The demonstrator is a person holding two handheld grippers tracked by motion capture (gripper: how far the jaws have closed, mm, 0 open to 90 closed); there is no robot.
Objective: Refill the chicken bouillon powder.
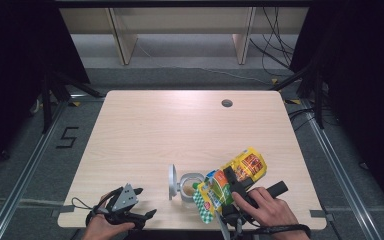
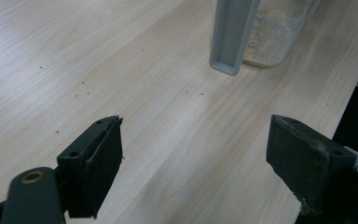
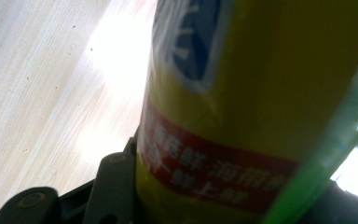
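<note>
So I'd say approx halfway: R gripper [image 1: 228, 186] clamped on yellow snack bag [image 1: 235, 175], tilted over open jar [image 1: 190, 184] at lower centre w/ some crumbs inside, L gripper [image 1: 141, 202] jaws apart, idle lower left.

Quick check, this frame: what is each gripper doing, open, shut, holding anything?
Left gripper: open, empty, low over the table.
Right gripper: shut on the yellow bag, tilted over the open container.
</note>
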